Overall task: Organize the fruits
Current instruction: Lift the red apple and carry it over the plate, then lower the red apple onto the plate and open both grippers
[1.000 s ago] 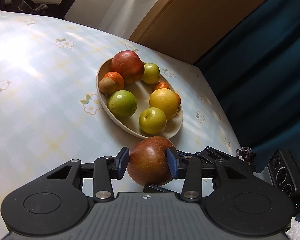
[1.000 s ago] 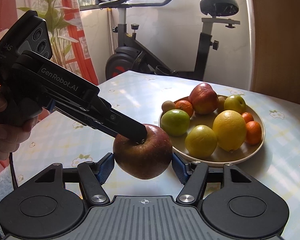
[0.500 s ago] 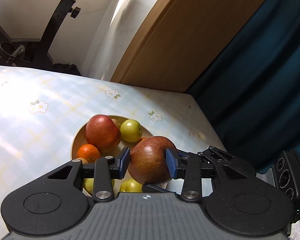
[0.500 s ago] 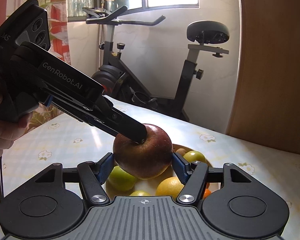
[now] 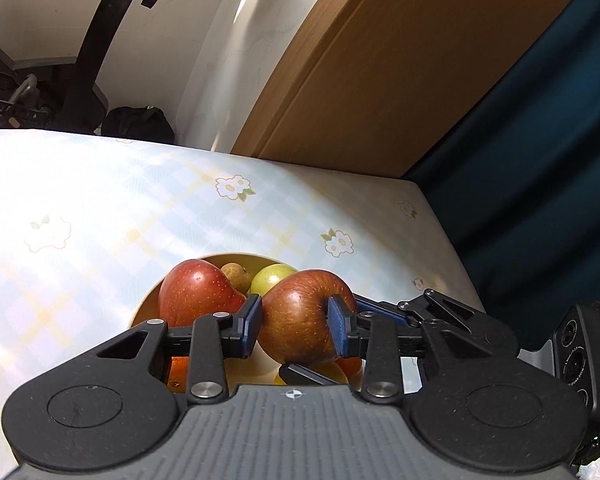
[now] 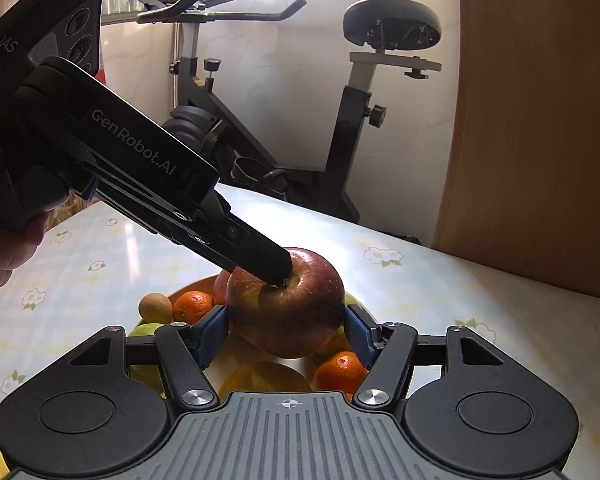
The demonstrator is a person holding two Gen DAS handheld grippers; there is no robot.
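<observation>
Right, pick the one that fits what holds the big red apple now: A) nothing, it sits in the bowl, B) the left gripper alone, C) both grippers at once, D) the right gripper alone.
C: the left gripper and the right gripper each have their blue pads pressed on the red apple, held above the fruit bowl.

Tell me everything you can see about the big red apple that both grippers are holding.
The apple is large, dark red with yellowish patches and pale speckles, glossy-skinned. It is held above the fruit bowl, stem dimple up in the right view. The right gripper pinches its sides with blue pads; the left gripper clamps across it, one finger resting in the stem dimple.
</observation>
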